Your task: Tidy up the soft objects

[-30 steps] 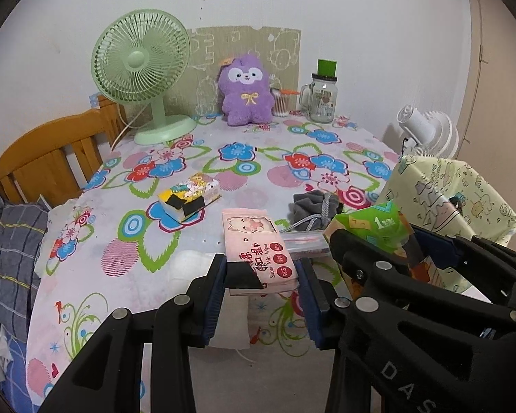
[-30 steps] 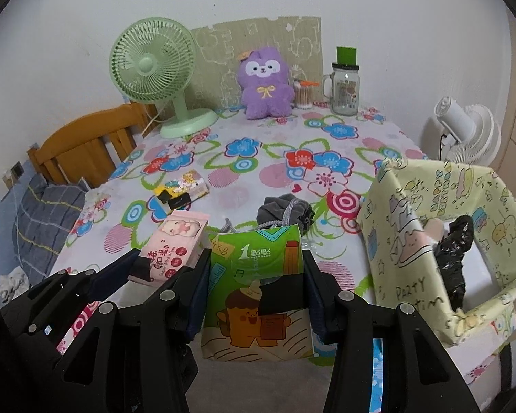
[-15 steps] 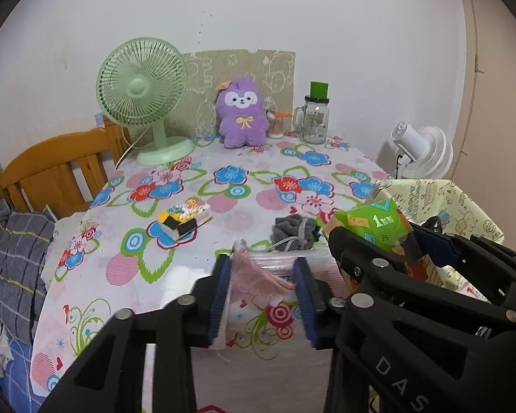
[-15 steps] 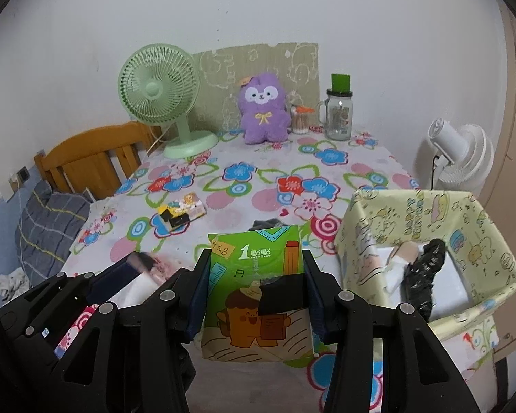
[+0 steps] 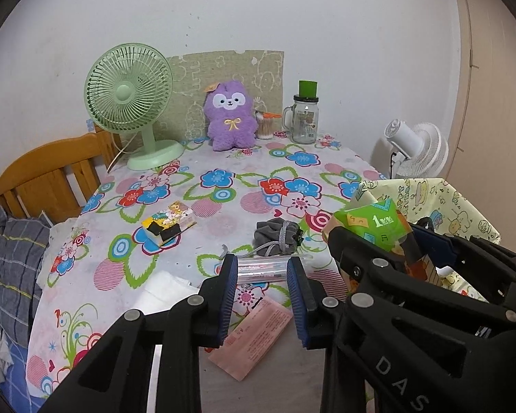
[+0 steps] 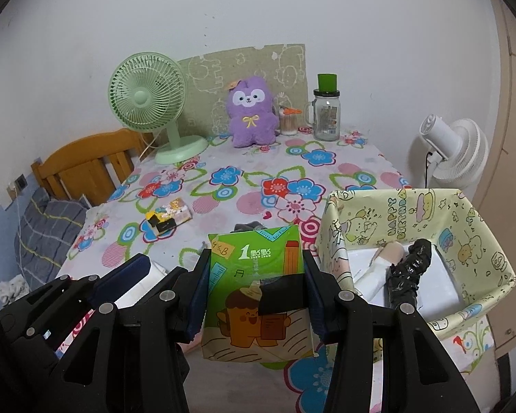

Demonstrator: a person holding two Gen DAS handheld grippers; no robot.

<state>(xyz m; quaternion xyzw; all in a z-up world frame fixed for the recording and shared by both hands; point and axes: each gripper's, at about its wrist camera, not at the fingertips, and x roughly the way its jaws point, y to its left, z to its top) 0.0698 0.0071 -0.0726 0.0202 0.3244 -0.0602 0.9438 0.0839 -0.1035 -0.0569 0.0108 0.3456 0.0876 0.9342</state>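
Left wrist: pink tissue packet (image 5: 254, 340), gripped a second ago, lies below the table's near edge; left gripper (image 5: 262, 292) empty, jaws narrowed. Right wrist: right gripper (image 6: 254, 296) clamps green tissue pack (image 6: 256, 289); carry squarely over yellow paper-lined box (image 6: 478, 227).

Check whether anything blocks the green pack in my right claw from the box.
Nothing visible blocks it. The green pack, clamped in the right claw, sits left of the box, whose top is open. Only its near wall lies between, so lift over it. A black bag lies inside, with room left beside it.
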